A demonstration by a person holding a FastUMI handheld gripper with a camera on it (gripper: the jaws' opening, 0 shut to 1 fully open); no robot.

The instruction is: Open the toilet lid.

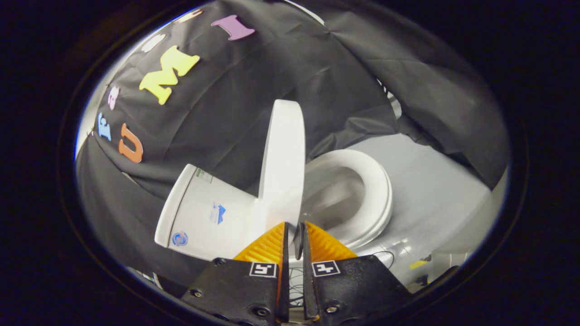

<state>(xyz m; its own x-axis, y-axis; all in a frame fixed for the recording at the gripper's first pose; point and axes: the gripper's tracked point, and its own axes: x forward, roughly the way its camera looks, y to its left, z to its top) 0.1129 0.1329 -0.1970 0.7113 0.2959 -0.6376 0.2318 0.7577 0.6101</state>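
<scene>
A white toilet stands against the black cloth wall and looks tilted in this view. Its lid [283, 158] is raised on edge between the tank [204, 213] and the seat ring [376, 194], clear of the bowl [335, 194]. My gripper [296, 225] is at the lid's nearest rim. The two fingers are drawn close together with a narrow slit between them, and the rim's edge sits in that slit, so the fingers appear shut on it. The contact itself is partly hidden by the fingertips.
A pale grey floor [430, 181] spreads beyond the seat. A thin dark cable [385, 256] and a small yellow piece [419, 263] lie on it near the toilet's base. Black cloth hangs all around behind the toilet.
</scene>
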